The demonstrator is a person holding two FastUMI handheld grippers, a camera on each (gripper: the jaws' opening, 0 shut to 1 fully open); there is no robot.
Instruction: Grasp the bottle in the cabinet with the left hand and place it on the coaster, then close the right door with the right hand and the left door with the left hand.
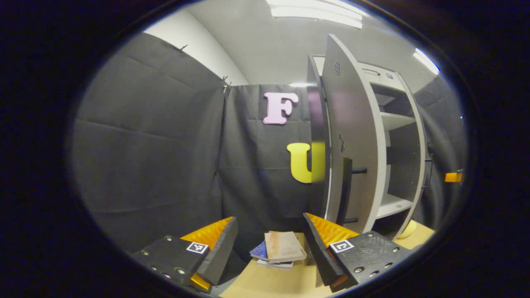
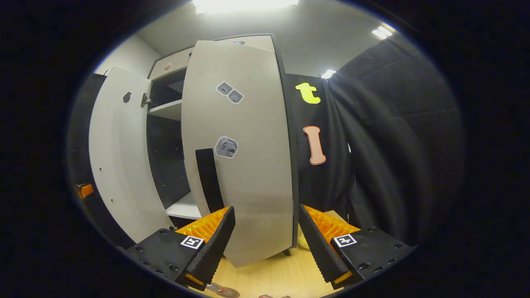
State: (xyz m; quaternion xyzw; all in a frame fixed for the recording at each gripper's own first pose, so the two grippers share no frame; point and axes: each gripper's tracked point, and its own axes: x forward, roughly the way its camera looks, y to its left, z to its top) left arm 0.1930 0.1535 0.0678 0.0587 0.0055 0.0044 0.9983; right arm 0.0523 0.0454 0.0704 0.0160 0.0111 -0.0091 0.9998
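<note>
Tabletop [image 1: 265,281] of pale wood grain runs along the lower edge of both views and carries a tall grey cabinet [image 1: 397,120].

Left gripper view:
- The left gripper [image 1: 269,244] sits at 6 o'clock with its fingers spread wide apart and nothing between them.
- A small stack of books [image 1: 279,249] lies on the table beyond the gap between the fingers, at 6 o'clock.
- The left door [image 1: 352,140] stands open at 3 o'clock, seen nearly edge-on, with a dark vertical handle [image 1: 345,190] low on it.
- Behind the door, pale shelves [image 1: 393,205] are visible against a dark interior.
- A yellowish rounded object [image 1: 408,229] rests on the table at 4 o'clock, just beside the cabinet base; what it is cannot be told.
- Black cloth [image 1: 157,157] covers the booth wall from 9 to 12 o'clock; a white ceiling with strip lights [image 1: 314,12] sits above.

Right gripper view:
- The right gripper [image 2: 267,236] sits at 6 o'clock with its fingers likewise apart, holding nothing.
- The right door [image 2: 244,157] hangs partly open directly ahead, its lower corner between the fingers. It carries stickers and a dark vertical handle [image 2: 209,180].
- A reddish-tipped object [image 2: 223,291] lies at the bottom edge; whether it is the bottle cannot be told.
</note>
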